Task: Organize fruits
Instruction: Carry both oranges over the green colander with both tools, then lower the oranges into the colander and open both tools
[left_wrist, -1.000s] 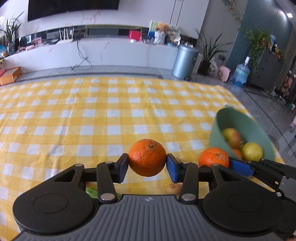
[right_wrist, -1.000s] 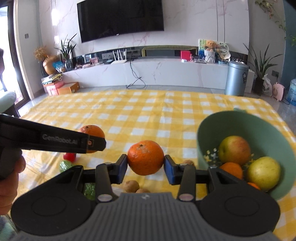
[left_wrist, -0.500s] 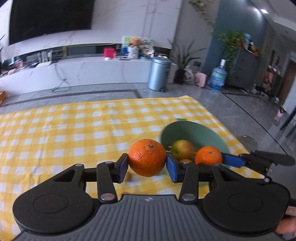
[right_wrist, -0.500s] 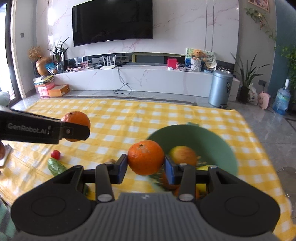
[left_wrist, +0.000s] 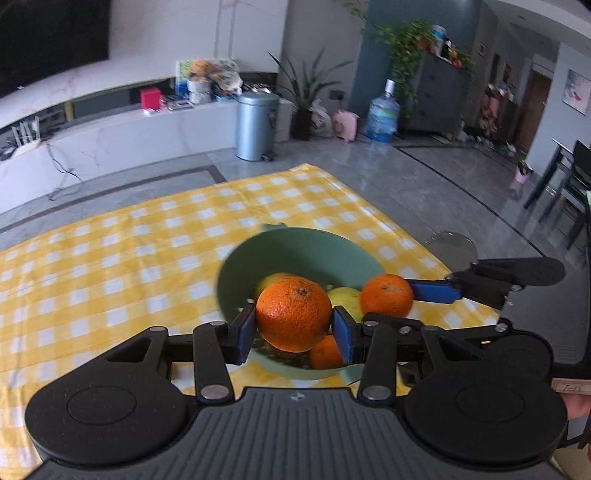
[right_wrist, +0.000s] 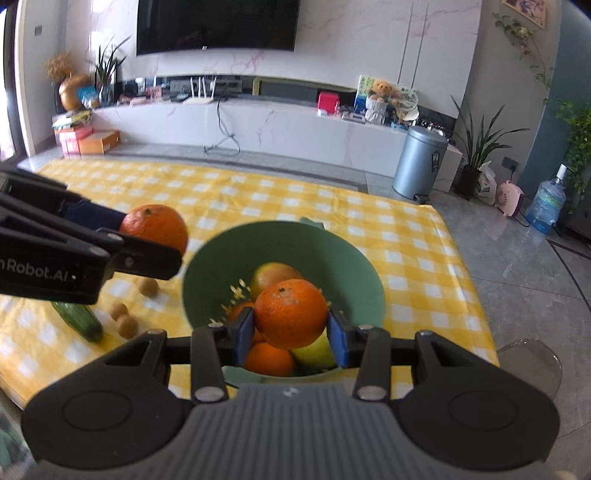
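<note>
Gripper first, in the left wrist view: the left gripper (left_wrist: 293, 328) pinches a large orange (left_wrist: 293, 319) between its blue pads, one pad pressed against each side of the fruit. It hangs above the green bowl (left_wrist: 295, 251), which sits on the yellow checked tablecloth (left_wrist: 110, 251) near the table's far corner. Inside the bowl show a yellowish fruit (left_wrist: 345, 297) and a small orange (left_wrist: 325, 352) (partly hidden behind the pad). Coming in from the right, the right gripper (left_wrist: 406, 295) grips its own orange (left_wrist: 386, 295) over the bowl's right rim.

From the right wrist view, the right gripper (right_wrist: 291, 332) clamps a mandarin-like orange (right_wrist: 290, 314) between its blue pads, directly over the bowl (right_wrist: 354, 266). Beneath it lie a reddish-green apple (right_wrist: 273, 275), an orange fruit (right_wrist: 267, 360) and a yellow-green one (right_wrist: 314, 352). The left gripper (right_wrist: 162, 240) reaches in from the left, its orange (right_wrist: 155, 227) held beside the bowl's left rim. On the cloth (right_wrist: 406, 240) to the left rest a cucumber (right_wrist: 79, 321) and several small brown fruits (right_wrist: 125, 321).
</note>
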